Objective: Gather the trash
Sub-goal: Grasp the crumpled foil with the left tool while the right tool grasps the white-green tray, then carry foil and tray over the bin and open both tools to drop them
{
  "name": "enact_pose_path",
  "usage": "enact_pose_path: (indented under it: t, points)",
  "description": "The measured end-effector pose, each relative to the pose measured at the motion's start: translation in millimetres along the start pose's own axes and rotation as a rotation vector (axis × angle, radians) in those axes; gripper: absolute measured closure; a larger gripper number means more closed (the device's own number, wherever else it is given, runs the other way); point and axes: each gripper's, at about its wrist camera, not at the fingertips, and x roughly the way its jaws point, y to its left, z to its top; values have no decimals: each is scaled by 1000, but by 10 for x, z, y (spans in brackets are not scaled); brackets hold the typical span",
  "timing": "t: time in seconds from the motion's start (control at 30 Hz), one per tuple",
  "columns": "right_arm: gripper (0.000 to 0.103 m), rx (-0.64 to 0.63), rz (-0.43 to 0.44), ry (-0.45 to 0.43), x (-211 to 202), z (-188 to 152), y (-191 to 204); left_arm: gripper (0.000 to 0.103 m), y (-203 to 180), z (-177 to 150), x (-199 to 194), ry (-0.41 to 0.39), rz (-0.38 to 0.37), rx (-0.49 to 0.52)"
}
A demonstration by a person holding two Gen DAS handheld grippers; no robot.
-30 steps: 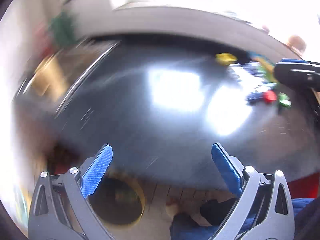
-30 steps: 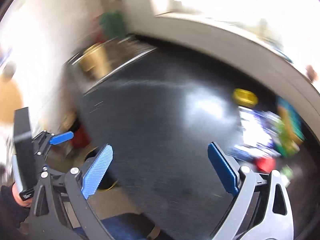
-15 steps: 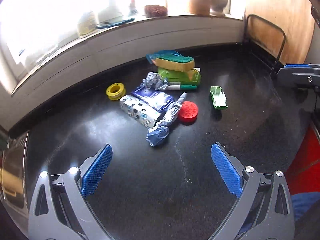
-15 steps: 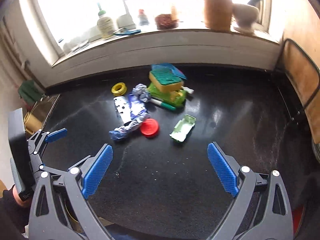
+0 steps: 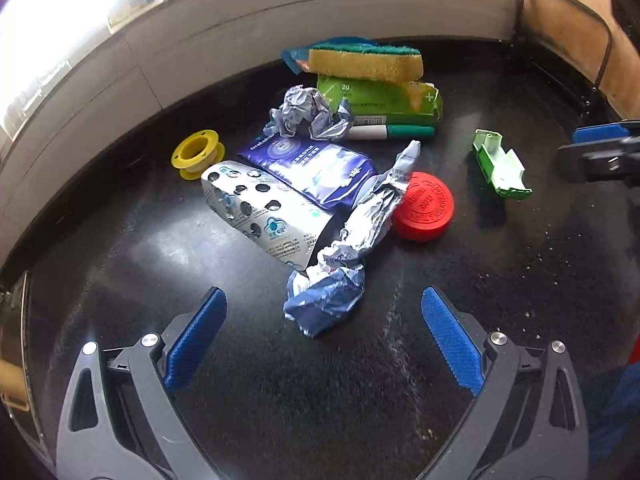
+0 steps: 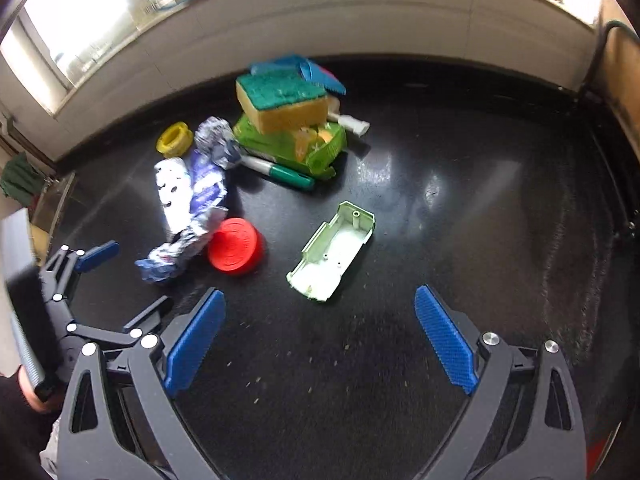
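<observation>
Ahead of the left gripper [image 5: 322, 334], jaws spread: crumpled wrapper [image 5: 344, 264], untouched.

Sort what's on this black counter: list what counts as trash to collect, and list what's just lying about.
Likely trash:
- twisted foil wrapper
- crumpled paper ball
- punched-out blister pack
- blue wipes packet
- empty green plastic shell

Likely just lying about:
- sponge
- green marker
- yellow tape spool
- red cap
- green packet

Both claws, left and right, are open and empty.
</observation>
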Motion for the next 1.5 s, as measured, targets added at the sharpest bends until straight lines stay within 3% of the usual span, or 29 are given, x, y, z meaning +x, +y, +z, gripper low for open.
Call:
enact_pose_path:
  t: [0.1, 0.27, 0.37, 0.43, 0.5, 0.7, 1.1, 1.37, 1.5]
  points:
    - [10, -21, -16, 38, 301, 79, 4, 8, 13, 19, 145, 12, 2, -2]
    - [13, -25, -40, 104, 633, 121, -26, 21, 51, 41, 304, 45, -20, -48]
    - [25, -30, -51, 110, 683, 113, -36, 34, 29, 33, 318, 44, -29, -57]
    - [34, -48, -63, 99, 679, 106, -12, 51, 19, 30, 307, 44, -36, -73]
    - [63, -67, -67, 90, 665, 93, 16, 65, 14, 30, 293, 57, -45, -92]
    - [66, -102, -28, 65, 503, 73, 15, 72, -7, -17, 105, 77, -50, -134]
    - [66, -155, 40, -44, -227, 29, 79, 73, 32, -91, -550, 47, -1, -264]
    - [66, -238, 85, -62, -360, -11, 411, 73, 233, -260, -843, 21, 62, -346]
    - [66, -306, 148, -59, -385, -22, 794, 73, 473, -492, -1083, 6, 112, -421]
